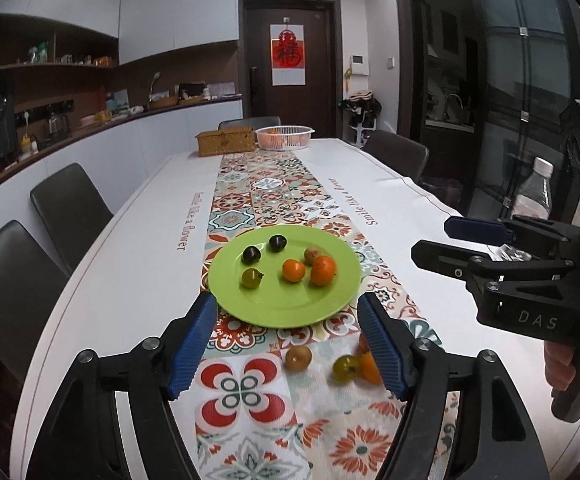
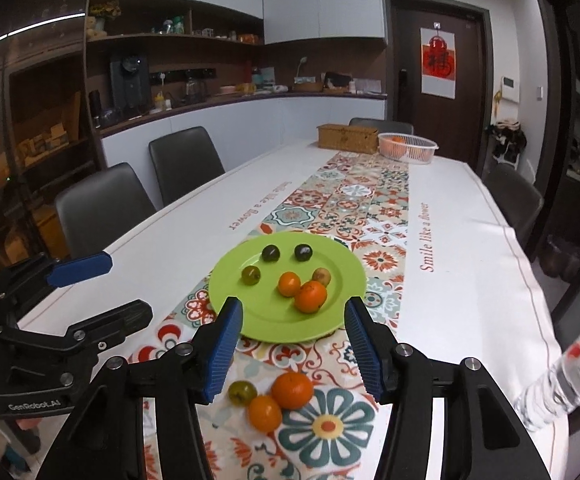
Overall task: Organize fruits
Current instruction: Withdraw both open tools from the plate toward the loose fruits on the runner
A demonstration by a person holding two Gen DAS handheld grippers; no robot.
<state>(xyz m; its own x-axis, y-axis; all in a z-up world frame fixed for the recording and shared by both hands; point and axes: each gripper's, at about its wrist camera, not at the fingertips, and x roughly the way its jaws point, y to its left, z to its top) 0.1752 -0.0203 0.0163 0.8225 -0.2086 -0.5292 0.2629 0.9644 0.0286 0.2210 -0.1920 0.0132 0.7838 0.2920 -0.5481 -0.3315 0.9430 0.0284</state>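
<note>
The surface (image 1: 390, 208) wears a white cloth with a tiled runner; a green plate (image 1: 285, 308) lies centrally; loose fruits (image 2: 273, 396) at its 6 o'clock; a wicker box (image 1: 225, 141) and white basket (image 1: 284, 135) at 12 o'clock.

Six fruits (image 2: 308, 296) lie on the plate (image 2: 330, 320); three more (image 2: 265, 412) on the table (image 2: 470, 280) before it.
</note>
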